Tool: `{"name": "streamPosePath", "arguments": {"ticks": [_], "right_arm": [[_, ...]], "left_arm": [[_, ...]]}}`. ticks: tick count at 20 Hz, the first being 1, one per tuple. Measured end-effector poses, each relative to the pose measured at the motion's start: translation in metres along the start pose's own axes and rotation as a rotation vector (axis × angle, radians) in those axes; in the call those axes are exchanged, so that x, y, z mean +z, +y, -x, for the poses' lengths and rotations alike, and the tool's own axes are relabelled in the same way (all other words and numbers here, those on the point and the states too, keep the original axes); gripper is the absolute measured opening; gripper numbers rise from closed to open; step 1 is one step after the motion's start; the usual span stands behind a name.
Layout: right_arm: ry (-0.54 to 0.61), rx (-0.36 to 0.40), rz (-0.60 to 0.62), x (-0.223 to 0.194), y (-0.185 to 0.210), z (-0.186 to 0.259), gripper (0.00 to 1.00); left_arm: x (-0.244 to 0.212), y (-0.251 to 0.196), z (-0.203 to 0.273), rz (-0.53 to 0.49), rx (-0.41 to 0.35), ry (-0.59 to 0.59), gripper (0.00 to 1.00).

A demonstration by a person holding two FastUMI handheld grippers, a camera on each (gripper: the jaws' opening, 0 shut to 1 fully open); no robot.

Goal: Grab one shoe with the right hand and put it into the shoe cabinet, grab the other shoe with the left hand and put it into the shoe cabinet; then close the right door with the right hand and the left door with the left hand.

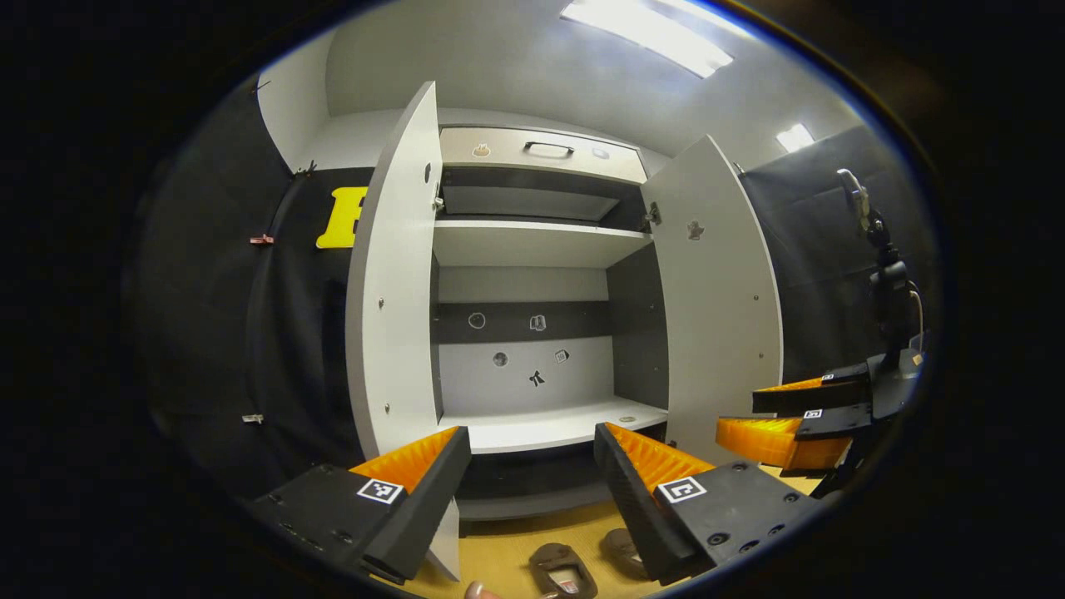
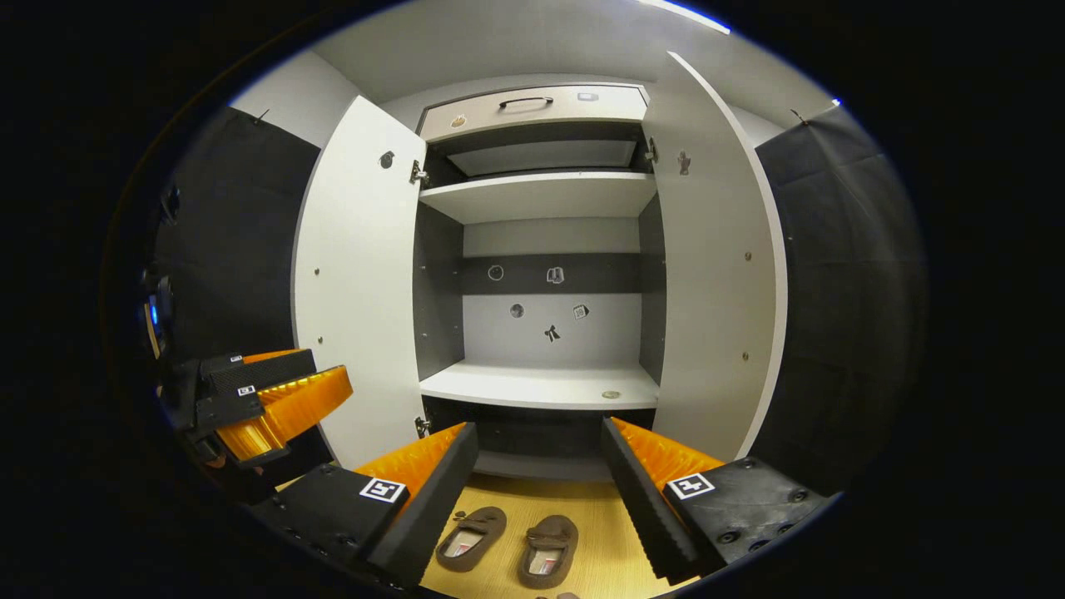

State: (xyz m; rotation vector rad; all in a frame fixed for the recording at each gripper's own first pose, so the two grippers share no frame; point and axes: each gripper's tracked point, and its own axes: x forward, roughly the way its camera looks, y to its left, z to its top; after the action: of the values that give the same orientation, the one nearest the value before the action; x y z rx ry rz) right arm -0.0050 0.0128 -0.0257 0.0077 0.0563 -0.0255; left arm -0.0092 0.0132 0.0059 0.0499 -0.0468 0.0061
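Note:
Two brown shoes lie side by side on the wooden floor before the cabinet: the left shoe (image 2: pixel 472 537) and the right shoe (image 2: pixel 548 549); in the left gripper view they show as one shoe (image 1: pixel 563 571) and another (image 1: pixel 622 549) partly behind a finger. The white shoe cabinet (image 2: pixel 541 383) stands with both doors swung wide, left door (image 2: pixel 354 283) and right door (image 2: pixel 715 274). My right gripper (image 2: pixel 537 445) is open, held above the shoes. My left gripper (image 1: pixel 531 445) is open too, with nothing between its fingers. Each gripper appears at the edge of the other's view.
Inside the cabinet a lower shelf (image 1: pixel 549 424) and an upper shelf (image 1: pixel 532 241) are bare, with small stickers on the back panel. A drawer with a handle (image 1: pixel 547 148) tops it. Black cloth walls flank both sides. A stand with a mount (image 1: pixel 886 274) rises at right.

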Motion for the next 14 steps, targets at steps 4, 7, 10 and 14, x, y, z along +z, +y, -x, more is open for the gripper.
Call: {"name": "streamPosePath", "arguments": {"ticks": [4, 7, 10, 14], "right_arm": [[0.034, -0.014, -0.013, -0.023, 0.005, -0.003, 0.98], [0.096, -0.027, -0.038, -0.064, 0.008, -0.01, 0.98], [0.205, -0.02, -0.093, -0.12, 0.012, -0.018, 0.98], [0.306, -0.013, -0.097, -0.188, 0.009, -0.035, 0.99]], "left_arm": [[-0.004, 0.003, -0.001, 0.001, -0.017, 0.009, 0.95], [-0.008, 0.002, -0.005, 0.029, -0.03, 0.011, 0.95], [-0.008, 0.007, -0.012, 0.041, -0.018, 0.009, 0.95], [-0.017, 0.014, -0.026, 0.021, 0.006, 0.023, 0.95]]}}
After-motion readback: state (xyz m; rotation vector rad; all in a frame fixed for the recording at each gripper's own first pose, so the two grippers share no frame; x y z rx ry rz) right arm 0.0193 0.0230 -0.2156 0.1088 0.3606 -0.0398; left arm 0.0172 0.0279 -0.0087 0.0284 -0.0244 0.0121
